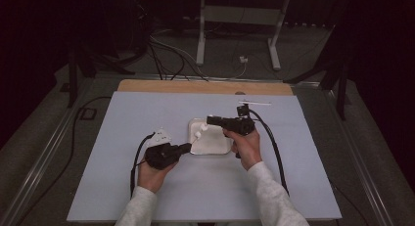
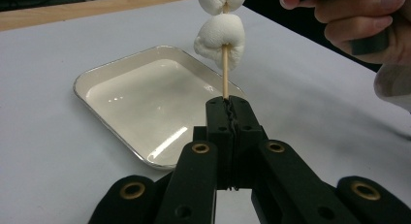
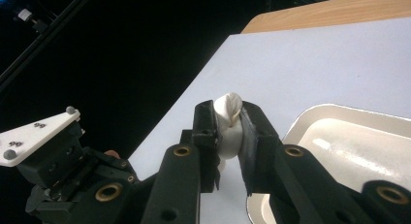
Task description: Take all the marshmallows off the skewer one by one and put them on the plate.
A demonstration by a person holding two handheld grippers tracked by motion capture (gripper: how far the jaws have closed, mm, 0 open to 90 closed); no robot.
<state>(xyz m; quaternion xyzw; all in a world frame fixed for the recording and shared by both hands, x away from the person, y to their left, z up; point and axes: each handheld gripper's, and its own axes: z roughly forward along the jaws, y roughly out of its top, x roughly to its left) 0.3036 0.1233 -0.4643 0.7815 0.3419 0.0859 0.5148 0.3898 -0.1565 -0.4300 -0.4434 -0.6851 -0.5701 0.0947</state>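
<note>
Left gripper (image 2: 228, 105): jaws fully closed on the bottom end of a thin wooden skewer (image 2: 225, 71), which stands up toward 12 o'clock. Two marshmallows sit on the skewer, the lower marshmallow (image 2: 219, 40) fully visible, the upper marshmallow (image 2: 220, 0) cut by the top edge of the left gripper view.

Right gripper (image 3: 228, 129): jaws part-closed, squeezing a marshmallow (image 3: 228, 122) between the pads. In the high view the right gripper (image 1: 211, 120) comes in from 3 o'clock and the left gripper (image 1: 187, 146) from 7 o'clock, meeting at the skewered marshmallows (image 1: 199, 133).

Tray (image 1: 218, 146): white, shallow, nothing lying in it, at table centre; skewer held over its 9 o'clock edge.

Table (image 1: 122, 138): pale sheet over a wooden top, wood strip showing at 12 o'clock.
</note>
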